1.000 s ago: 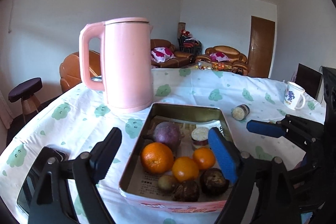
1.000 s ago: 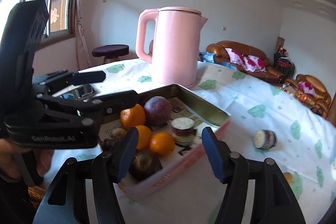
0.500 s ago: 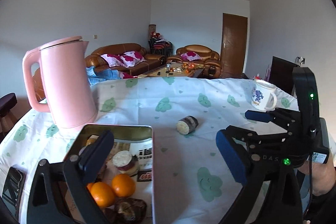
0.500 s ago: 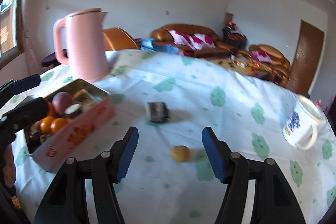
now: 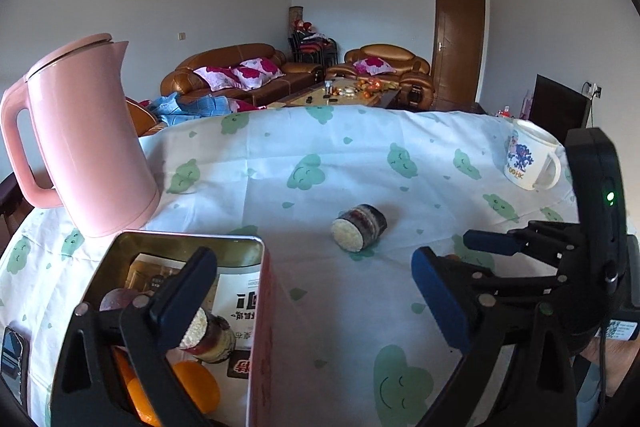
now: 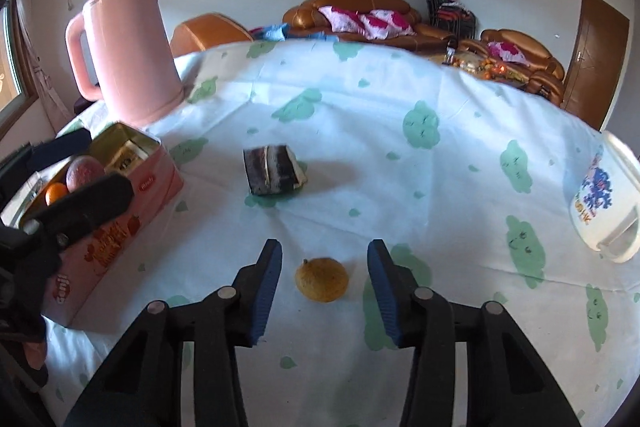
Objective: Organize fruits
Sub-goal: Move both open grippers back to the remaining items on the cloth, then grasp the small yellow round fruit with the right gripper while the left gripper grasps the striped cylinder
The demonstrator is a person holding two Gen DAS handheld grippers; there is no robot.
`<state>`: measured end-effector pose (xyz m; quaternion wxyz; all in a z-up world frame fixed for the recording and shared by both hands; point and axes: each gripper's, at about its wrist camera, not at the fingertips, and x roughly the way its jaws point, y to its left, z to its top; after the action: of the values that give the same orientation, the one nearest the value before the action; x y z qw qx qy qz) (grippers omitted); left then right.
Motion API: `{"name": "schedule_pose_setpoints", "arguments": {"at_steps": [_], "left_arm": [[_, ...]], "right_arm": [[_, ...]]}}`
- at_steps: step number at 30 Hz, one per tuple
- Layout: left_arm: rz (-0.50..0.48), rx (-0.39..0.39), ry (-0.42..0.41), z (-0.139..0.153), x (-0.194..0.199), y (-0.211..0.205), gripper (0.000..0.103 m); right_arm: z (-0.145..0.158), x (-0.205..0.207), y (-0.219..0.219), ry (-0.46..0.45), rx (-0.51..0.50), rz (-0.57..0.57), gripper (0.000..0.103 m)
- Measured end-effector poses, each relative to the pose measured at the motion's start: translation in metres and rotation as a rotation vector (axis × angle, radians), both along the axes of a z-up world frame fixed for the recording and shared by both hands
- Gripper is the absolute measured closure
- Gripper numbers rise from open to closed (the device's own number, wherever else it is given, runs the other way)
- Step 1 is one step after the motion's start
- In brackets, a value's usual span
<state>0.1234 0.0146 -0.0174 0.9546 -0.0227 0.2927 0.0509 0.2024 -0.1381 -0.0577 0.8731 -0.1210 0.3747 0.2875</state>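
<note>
A small yellow fruit (image 6: 322, 279) lies on the tablecloth between the blue pads of my right gripper (image 6: 323, 257). The jaws are closing, and a gap shows on each side of the fruit. A pink-sided tin box (image 6: 152, 183) at the left holds oranges (image 6: 56, 193) and a purple fruit (image 6: 84, 167). In the left wrist view my left gripper (image 5: 316, 291) stands wide open and holds nothing. Its left finger hangs over the tin box (image 5: 180, 239), where oranges (image 5: 196, 387) and a small jar (image 5: 208, 337) lie. The right gripper's pad (image 5: 492, 243) shows at the right.
A dark layered jar (image 5: 358, 227) lies on its side mid-table. A pink kettle (image 5: 88, 147) stands behind the tin. A white mug (image 5: 528, 159) with a blue print is at the far right. A phone (image 5: 12, 359) lies at the left edge.
Both grippers swung right, away from the tin. The right gripper came down around the yellow fruit and its jaws narrowed. The left jaws spread wider.
</note>
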Motion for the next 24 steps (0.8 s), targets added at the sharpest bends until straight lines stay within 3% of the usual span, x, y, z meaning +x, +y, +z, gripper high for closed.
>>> {"name": "schedule_pose_setpoints", "arguments": {"at_steps": [4, 10, 18, 24], "left_arm": [[-0.005, 0.012, 0.003, 0.002, 0.000, -0.003, 0.003], [-0.027, 0.009, 0.020, 0.002, 0.009, -0.014, 0.003], [-0.042, 0.001, 0.091, -0.011, 0.050, -0.039, 0.004], [-0.004, -0.008, 0.178, -0.031, 0.092, -0.046, 0.017]], "right_arm": [[-0.011, 0.005, 0.002, 0.042, -0.002, 0.002, 0.071], [-0.007, 0.005, -0.005, 0.022, 0.018, -0.005, 0.071], [0.004, 0.029, -0.046, -0.050, -0.013, -0.190, 0.071], [0.005, 0.038, -0.067, -0.067, 0.009, -0.237, 0.071]]}}
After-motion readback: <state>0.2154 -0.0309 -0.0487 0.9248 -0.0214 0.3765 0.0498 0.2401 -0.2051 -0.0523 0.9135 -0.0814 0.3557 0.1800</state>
